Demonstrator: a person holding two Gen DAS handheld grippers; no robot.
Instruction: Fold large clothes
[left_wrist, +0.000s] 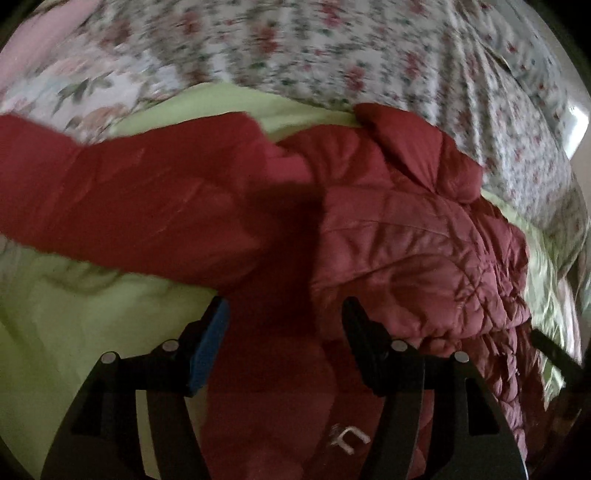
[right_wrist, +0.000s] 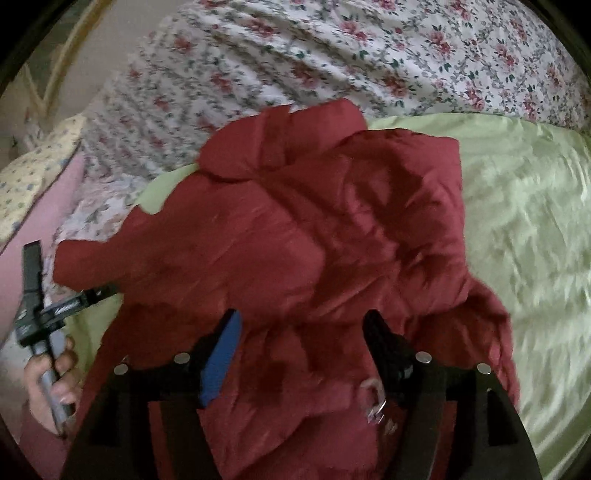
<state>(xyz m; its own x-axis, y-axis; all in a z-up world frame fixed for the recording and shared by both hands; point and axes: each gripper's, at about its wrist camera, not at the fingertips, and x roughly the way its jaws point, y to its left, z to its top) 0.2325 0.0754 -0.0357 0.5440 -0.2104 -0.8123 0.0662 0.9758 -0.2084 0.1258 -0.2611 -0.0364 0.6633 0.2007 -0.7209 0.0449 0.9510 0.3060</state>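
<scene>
A dark red quilted puffer jacket lies bunched on a light green sheet. One sleeve stretches out flat to the left. My left gripper hovers over the jacket's near part, open, with no cloth pinched between its fingers. In the right wrist view the jacket fills the middle. My right gripper stands open just above it, holding nothing. A small metal pull lies on the fabric by the right finger.
A floral bedspread covers the bed beyond the green sheet. At the left edge a person's hand grips the other gripper's handle. A pink cloth and a patterned pillow lie at far left.
</scene>
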